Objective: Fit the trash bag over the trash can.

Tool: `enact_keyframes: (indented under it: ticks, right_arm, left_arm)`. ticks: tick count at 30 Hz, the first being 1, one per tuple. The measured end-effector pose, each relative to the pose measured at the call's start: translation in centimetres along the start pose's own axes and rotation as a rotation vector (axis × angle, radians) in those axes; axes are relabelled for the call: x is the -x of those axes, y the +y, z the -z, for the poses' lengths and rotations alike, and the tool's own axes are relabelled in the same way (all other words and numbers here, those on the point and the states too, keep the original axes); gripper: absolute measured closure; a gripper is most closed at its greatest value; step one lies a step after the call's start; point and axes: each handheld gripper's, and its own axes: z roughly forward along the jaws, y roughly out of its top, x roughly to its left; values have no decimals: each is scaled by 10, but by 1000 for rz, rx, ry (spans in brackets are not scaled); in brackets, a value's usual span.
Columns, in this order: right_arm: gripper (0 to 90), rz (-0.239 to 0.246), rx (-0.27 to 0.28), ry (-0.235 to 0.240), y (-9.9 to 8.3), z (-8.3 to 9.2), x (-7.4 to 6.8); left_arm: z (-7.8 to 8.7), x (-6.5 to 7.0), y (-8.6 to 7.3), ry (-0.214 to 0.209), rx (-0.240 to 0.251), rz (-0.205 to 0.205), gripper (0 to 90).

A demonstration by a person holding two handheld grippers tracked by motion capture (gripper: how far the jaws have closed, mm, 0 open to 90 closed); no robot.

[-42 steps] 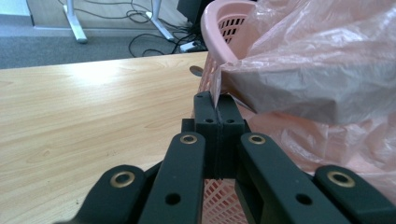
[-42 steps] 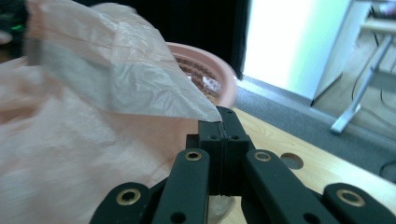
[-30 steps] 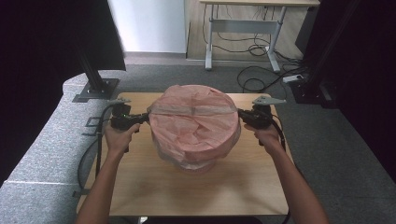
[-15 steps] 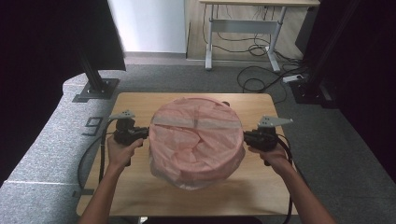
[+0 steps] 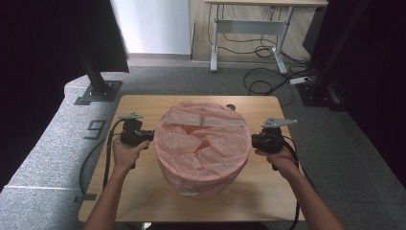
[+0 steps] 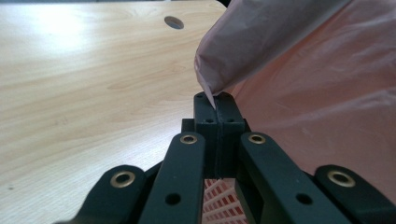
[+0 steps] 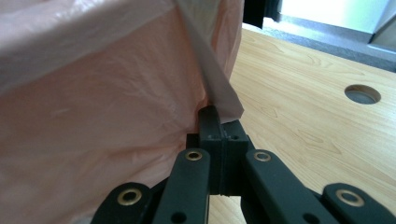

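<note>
Both hands reach forward, level over the worktop. The left gripper and right gripper each pinch the pink bag at opposite sides, jaws closed on its film.

I count one pink plastic bag on one wooden table, and two grippers: my left gripper and my right gripper, each pinching the bag's edge. The tabletop has two round holes (one shows in each gripper view). One grey desk stands behind.
</note>
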Motion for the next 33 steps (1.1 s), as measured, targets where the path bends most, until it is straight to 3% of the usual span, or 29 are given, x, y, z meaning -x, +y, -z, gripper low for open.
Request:
enact_keyframes:
  ticks: [2, 6, 9, 13, 18, 22, 25, 29, 33]
  right_arm:
    - [891, -12, -3, -8, 0, -1, 1]
    - [887, -1, -17, -37, 1, 4, 2]
    - [680, 28, 8, -98, 3, 16, 2]
    - [591, 42, 99, -125, 11, 39, 4]
    - [555, 120, 129, -166, 31, 52, 0]
    - [519, 168, 155, -173, 48, 58, -7]
    - [609, 189, 164, -171, 60, 56, -11]
    - [830, 191, 159, -156, 72, 45, -11]
    - [886, 156, 150, -168, 74, 25, 1]
  left_arm:
    - [-5, 1, -1, -3, -8, -3, 897]
    - [-8, 7, -1, 35, -29, -25, 897]
    - [-4, 10, -1, 68, -29, -59, 897]
    - [7, 10, 1, 71, 31, -43, 895]
    - [26, 9, 6, 65, 118, -38, 891]
    - [36, 12, 11, 60, 164, -48, 889]
    - [36, 13, 14, 57, 179, -48, 889]
    - [30, 10, 18, 63, 171, -40, 890]
    - [22, 6, 20, 83, 138, -36, 892]
